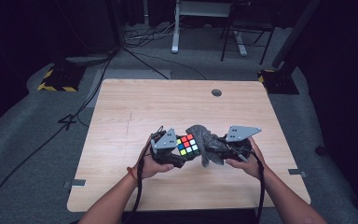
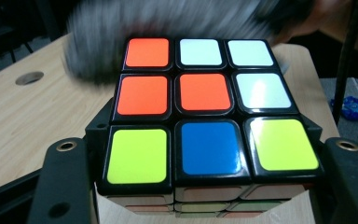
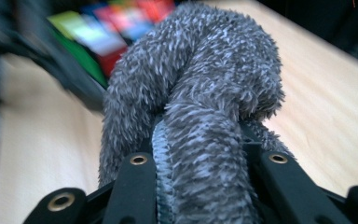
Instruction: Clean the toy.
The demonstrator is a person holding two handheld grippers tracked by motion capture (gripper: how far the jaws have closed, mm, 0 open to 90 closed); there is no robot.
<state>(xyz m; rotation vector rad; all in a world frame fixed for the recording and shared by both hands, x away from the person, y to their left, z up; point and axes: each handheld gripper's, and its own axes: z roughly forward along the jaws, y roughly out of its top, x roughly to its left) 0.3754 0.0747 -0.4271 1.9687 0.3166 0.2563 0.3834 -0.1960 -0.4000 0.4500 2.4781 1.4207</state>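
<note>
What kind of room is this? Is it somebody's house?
Probably not a house: it looks like a lab or recording studio. The wooden table stands on grey carpet between black curtains, cables trail over the floor, and stand bases carry yellow-black hazard tape.

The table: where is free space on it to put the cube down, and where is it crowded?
The table is bare between the cable hole and the far-left corner, also along the left and right edges. It is crowded near the front middle: the left gripper grips the cube, and the right gripper presses the grey cloth against it.
</note>
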